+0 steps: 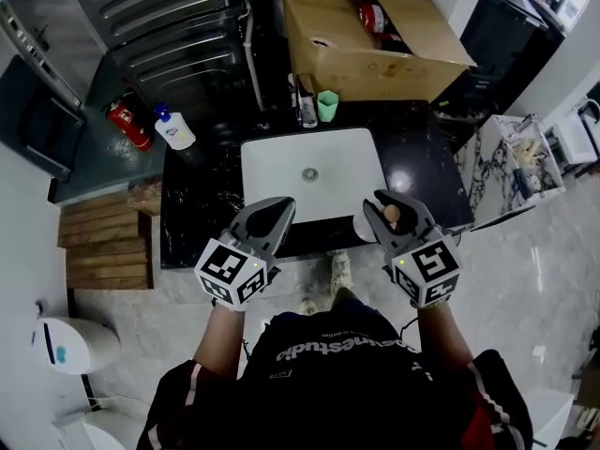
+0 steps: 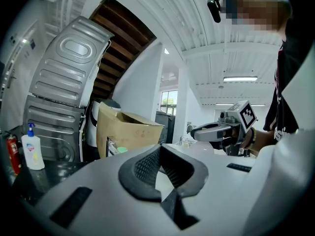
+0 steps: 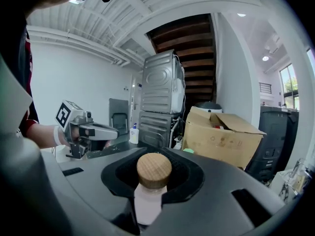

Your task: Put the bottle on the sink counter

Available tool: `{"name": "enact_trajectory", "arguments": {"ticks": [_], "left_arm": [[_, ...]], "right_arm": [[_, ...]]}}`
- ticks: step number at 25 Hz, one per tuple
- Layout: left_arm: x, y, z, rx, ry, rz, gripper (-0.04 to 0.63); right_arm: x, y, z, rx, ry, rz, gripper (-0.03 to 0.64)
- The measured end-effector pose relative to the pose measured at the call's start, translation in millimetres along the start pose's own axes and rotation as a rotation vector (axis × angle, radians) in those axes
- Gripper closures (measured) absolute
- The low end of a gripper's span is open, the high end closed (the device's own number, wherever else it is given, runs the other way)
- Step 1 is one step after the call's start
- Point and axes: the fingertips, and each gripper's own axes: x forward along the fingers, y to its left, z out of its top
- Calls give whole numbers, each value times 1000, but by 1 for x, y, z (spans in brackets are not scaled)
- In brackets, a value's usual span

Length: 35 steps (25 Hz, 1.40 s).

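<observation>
A tall stack of ribbed grey metal appliances (image 1: 169, 26) stands behind the black, white-veined stone counter (image 1: 202, 204). Beside it is an open cardboard box (image 1: 356, 64) with its flaps splayed. A smooth white rectangular sink (image 1: 281, 172) is set into the counter.

The person leans over the front edge with both forearms out, a marker cube on the back of each tool. The left gripper (image 1: 281, 206) points level over the sink's near left corner. Its ribbed black jaws are drawn together at the tips with nothing between them. The right gripper (image 1: 394, 204) tips slightly downward by the sink's near right corner and is clamped on the bottle (image 3: 147, 200), which is pale and smooth-bodied. The bottle's rounded wooden cap (image 3: 154, 170) pokes up between the pads.

The bottle's lower half is hidden by the gripper body, so I can't tell whether its base touches the stone.

A pump soap dispenser (image 1: 174, 129) stands at the counter's far left, and a small green cup (image 1: 327, 105) stands behind the sink.
</observation>
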Motion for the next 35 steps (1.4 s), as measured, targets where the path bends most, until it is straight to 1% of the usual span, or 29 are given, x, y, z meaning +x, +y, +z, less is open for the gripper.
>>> {"name": "enact_trajectory", "arguments": {"ticks": [6, 9, 13, 20, 25, 30, 35], "left_arm": [[48, 20, -5, -5, 21, 16, 582], [81, 32, -5, -7, 31, 20, 583], [134, 46, -4, 4, 43, 4, 583], [239, 68, -7, 19, 58, -46, 583], [313, 83, -22, -12, 59, -64, 583], [380, 98, -41, 3, 71, -80, 583], [431, 124, -65, -4, 68, -66, 583]], "right_arm": [[27, -47, -4, 9, -2, 8, 500], [44, -77, -6, 17, 0, 15, 500], [69, -124, -8, 19, 5, 13, 500], [110, -219, -19, 37, 18, -54, 500], [139, -292, -37, 56, 35, -114, 500], [177, -357, -65, 67, 54, -163, 500], [223, -403, -102, 78, 65, -195, 500]]}}
